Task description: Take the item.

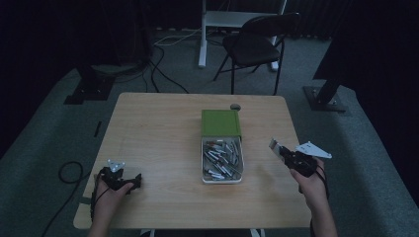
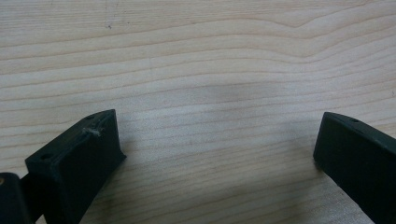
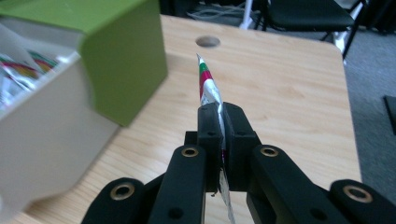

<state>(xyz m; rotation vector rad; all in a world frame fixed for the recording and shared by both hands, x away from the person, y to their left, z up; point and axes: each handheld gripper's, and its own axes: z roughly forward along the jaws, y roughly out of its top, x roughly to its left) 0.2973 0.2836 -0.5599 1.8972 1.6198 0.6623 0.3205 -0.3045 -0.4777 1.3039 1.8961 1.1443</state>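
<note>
One box (image 1: 222, 160) is seen at the middle of the high view, standing on the wooden surface (image 1: 158, 133). It is made up of a pale open tray in the lower half and a green lid (image 1: 221, 122) lying against the tray's upper end. The tray is filled with a loose heap of small foil packets (image 1: 223, 159); their number cannot be counted, since they overlap and the view is dim. In the right gripper view the same box is cut off at the left edge and blurred, with a few red and green packet ends showing in the upper left.

One packet (image 3: 208, 86) is held apart from the heap. In the right gripper view it is clamped edge-on at the centre between the two fingers (image 3: 209, 135) of the right gripper (image 1: 284, 152), which are closed tight on it; its silver, red and green tip sticks up above them, and its lower end is hidden behind the fingers. In the high view it appears as a small pale strip at the middle right, to the right of the box and apart from it.

The left gripper (image 1: 118, 177) is seen at the lower left of the high view. Its two fingers (image 2: 74, 158) are spread wide with nothing between them, and bare wood is seen beyond them. One round hole (image 1: 235, 106) is seen in the surface just above the lid, and one dark chair (image 1: 257, 42) at the upper middle.
</note>
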